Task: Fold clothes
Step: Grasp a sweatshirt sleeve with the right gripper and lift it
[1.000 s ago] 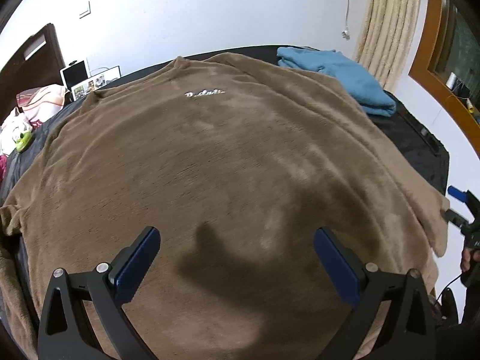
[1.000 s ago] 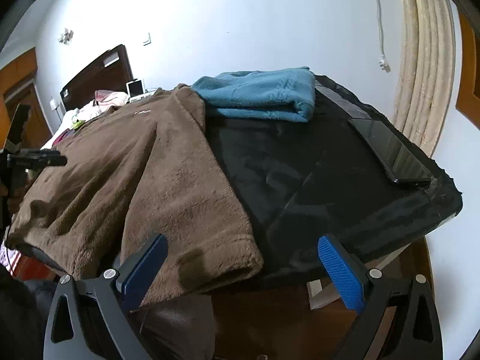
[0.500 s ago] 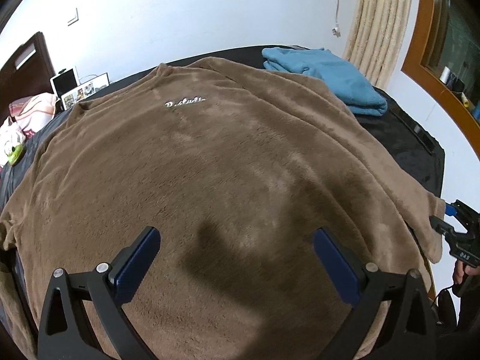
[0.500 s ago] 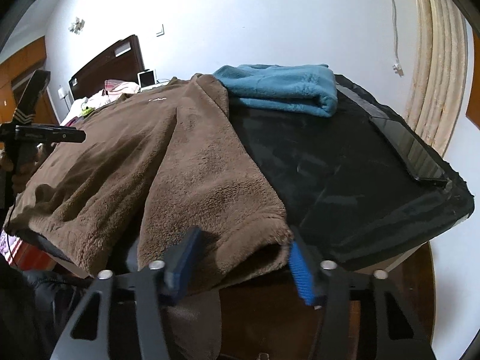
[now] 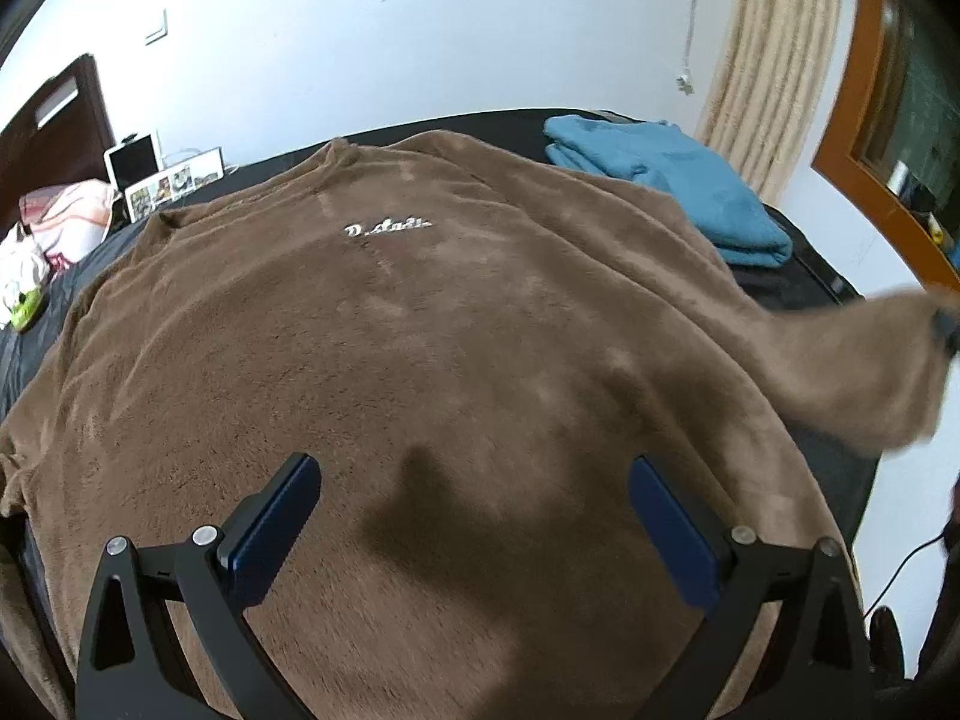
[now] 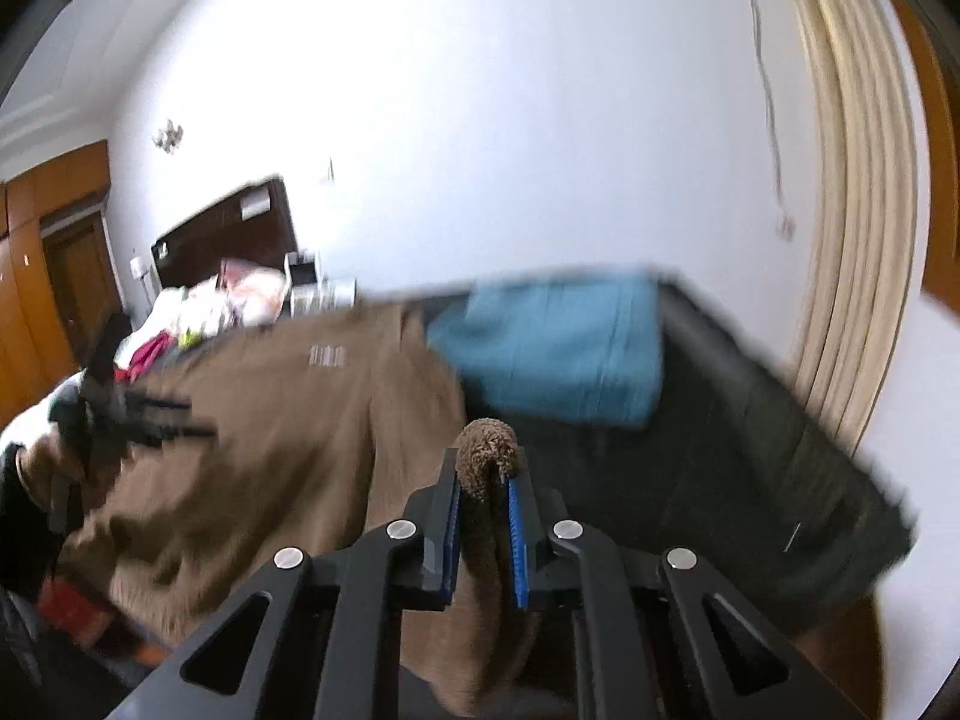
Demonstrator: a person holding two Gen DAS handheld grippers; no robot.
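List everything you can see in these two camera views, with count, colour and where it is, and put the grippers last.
fleece sweater: one, brown, spread flat over the table, one sleeve end lifted at its right side
folded garment: one, teal, far right of the table, beyond the sweater
table cover: one, black, under both garments
curtain: one, cream, bunched against the wall on the right
headboard: one, dark wood, far left
pillow: one, pink patterned, by the headboard
left gripper: one, black with blue pads, open above the sweater's lower part
right gripper: one, black with blue pads, just closed on the brown sleeve end
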